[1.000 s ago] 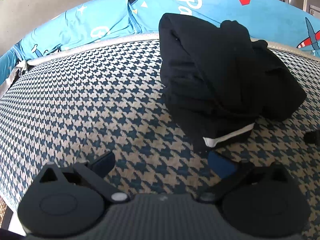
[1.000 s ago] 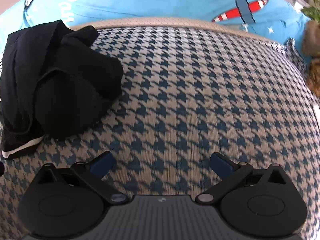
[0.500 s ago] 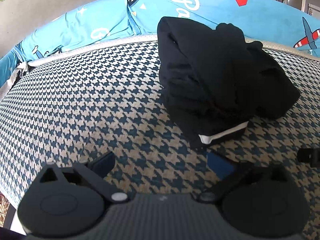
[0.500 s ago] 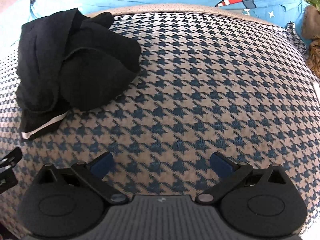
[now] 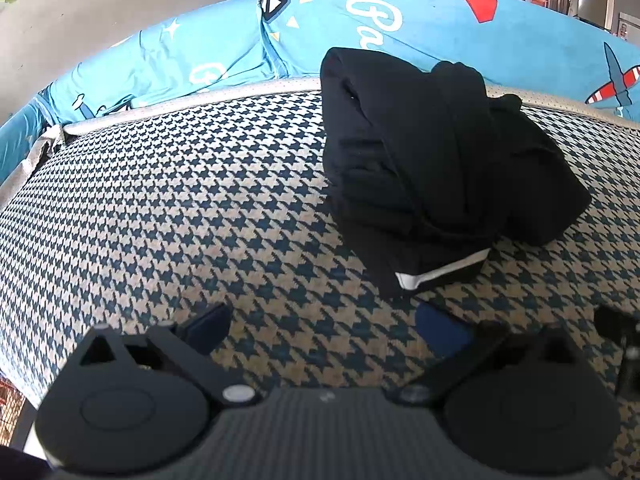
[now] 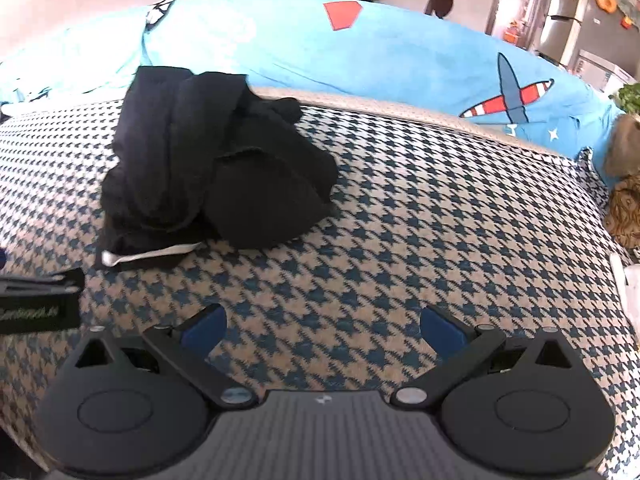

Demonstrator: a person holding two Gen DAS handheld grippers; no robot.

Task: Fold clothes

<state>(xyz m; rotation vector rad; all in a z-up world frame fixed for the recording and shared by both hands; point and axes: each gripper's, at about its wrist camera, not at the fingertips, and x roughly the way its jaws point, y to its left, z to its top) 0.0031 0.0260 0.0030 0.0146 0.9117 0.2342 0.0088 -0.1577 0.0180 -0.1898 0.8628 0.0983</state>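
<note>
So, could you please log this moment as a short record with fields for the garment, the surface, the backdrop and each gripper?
garment: black garment, bunched in a heap, not folded, a white strip showing at its near edge
surface: houndstooth cover, blue and beige
backdrop: light blue fabric with an airplane print, behind the cover
left gripper: open, holding nothing, short of the garment
right gripper: open, holding nothing, over bare cover to the right of the garment
</note>
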